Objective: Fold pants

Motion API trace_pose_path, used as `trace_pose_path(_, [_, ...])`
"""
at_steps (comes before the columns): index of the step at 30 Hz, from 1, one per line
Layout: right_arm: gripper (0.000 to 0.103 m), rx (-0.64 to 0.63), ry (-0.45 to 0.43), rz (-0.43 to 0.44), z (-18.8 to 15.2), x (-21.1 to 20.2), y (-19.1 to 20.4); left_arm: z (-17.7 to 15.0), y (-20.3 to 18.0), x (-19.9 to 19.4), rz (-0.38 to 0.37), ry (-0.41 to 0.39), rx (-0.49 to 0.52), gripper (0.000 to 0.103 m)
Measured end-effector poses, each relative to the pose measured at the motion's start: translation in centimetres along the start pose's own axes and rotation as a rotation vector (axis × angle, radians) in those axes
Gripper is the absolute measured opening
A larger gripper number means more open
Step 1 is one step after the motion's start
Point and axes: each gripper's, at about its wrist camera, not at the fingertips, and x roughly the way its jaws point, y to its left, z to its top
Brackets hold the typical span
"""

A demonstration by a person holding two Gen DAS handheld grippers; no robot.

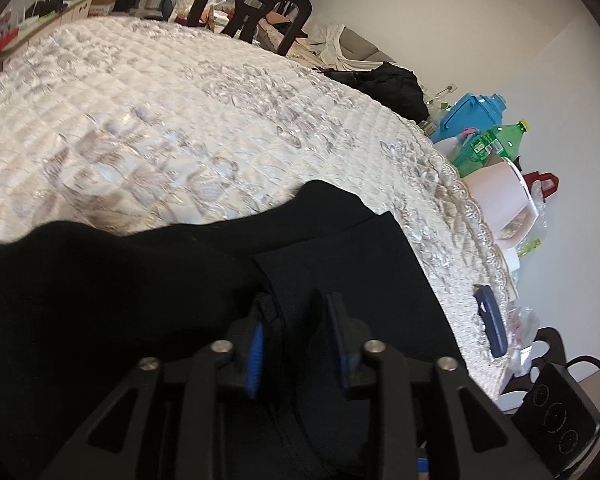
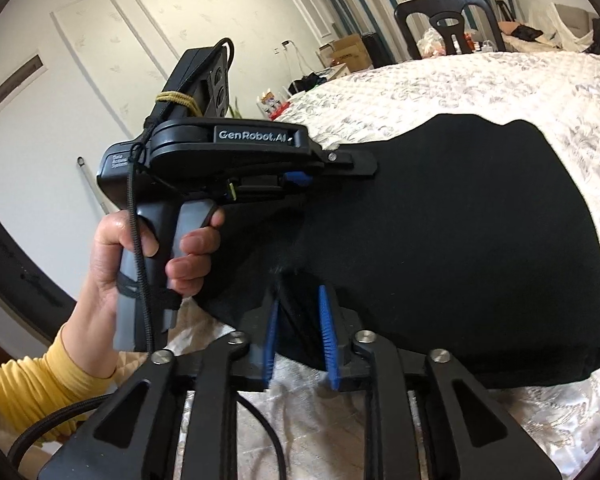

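Observation:
Black pants [image 2: 460,240] lie folded in a thick bundle on the white quilted tablecloth [image 2: 480,88]. In the left wrist view the pants [image 1: 120,300] fill the lower frame. My left gripper [image 1: 296,320] has its blue-padded jaws parted, with a fold of the black cloth running between them. My right gripper [image 2: 300,312] is also parted, its jaws straddling the near edge of the bundle. The left gripper's body [image 2: 236,160] shows in the right wrist view, held by a hand at the bundle's left end.
A dark blue case [image 1: 490,326] lies near the table's right edge. Beyond that edge are a green bottle [image 1: 496,142], a blue jug [image 1: 474,110] and a pink-white container [image 1: 500,204]. A black chair [image 1: 252,4] stands at the far side, and a black device [image 1: 556,416] sits low on the right.

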Motion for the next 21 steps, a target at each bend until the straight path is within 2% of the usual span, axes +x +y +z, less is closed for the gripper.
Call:
trace_pose_path(2, [0.025,-0.011,0.002,0.0,-0.1,-0.2,0.3,0.1,-0.1,-0.4,0.005,-0.007,0.008,0.047])
trace_pose_path(4, [0.026,-0.015,-0.011,-0.007,-0.1,-0.8,0.3,0.3,-0.3,-0.8,0.017,-0.016,0.017,0.054])
trace_pose_path(6, [0.037,-0.007,-0.031,-0.011,0.0,-1.6,0.1,0.4,-0.7,-1.2,0.03,-0.025,0.039,0.057])
trace_pose_path(8, [0.044,0.0,-0.059,-0.022,0.0,-2.8,-0.3,0.5,-1.3,-1.5,0.042,-0.032,0.063,0.061])
trace_pose_path(11, [0.045,0.005,-0.107,-0.082,0.0,-4.8,-1.2,0.5,-2.4,-2.0,0.04,-0.039,0.102,0.066])
trace_pose_path(16, [0.045,0.056,-0.134,-0.218,-0.7,-7.2,-4.0,0.3,-3.9,-1.1,0.021,-0.007,0.143,0.068])
trace_pose_path(18, [0.045,0.094,-0.127,-0.233,-0.9,-7.4,-4.9,0.0,-4.0,-0.2,0.011,0.026,0.139,0.068])
trace_pose_path(21, [0.045,0.101,-0.102,-0.249,-1.4,-7.8,-5.3,-0.7,-3.7,1.0,0.042,0.069,0.146,0.068])
